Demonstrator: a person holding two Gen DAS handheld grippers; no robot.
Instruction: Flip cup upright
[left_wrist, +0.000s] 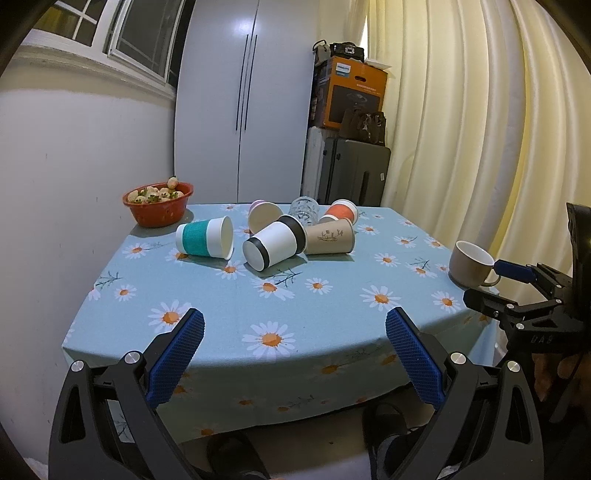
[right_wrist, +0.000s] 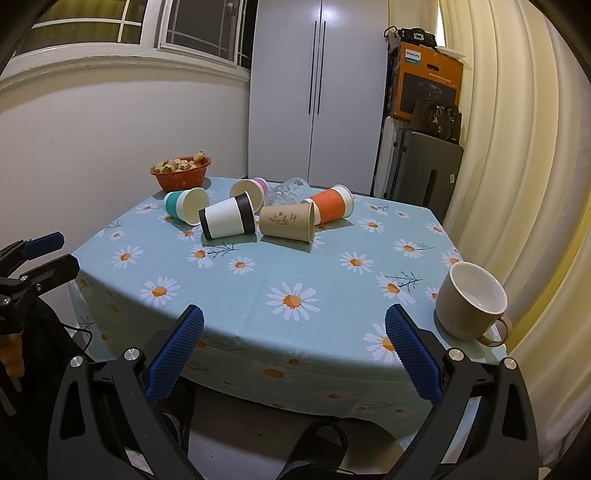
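Both grippers, left (left_wrist: 294, 334) and right (right_wrist: 294, 332), gape wide and empty off the desk's (right_wrist: 332, 295) near edge; paper cups (right_wrist: 227, 218) lie toppled toward its far edge (light, crushable: pinch the sidewall gently)

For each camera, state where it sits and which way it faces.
Left wrist: sits behind the open left gripper, off the table's near edge, facing the tipped paper cups; the right gripper shows at right.
Right wrist: sits behind the open right gripper, facing the same way from further right; the left gripper shows at left.
Shared: cups, beige mug, red bowl.
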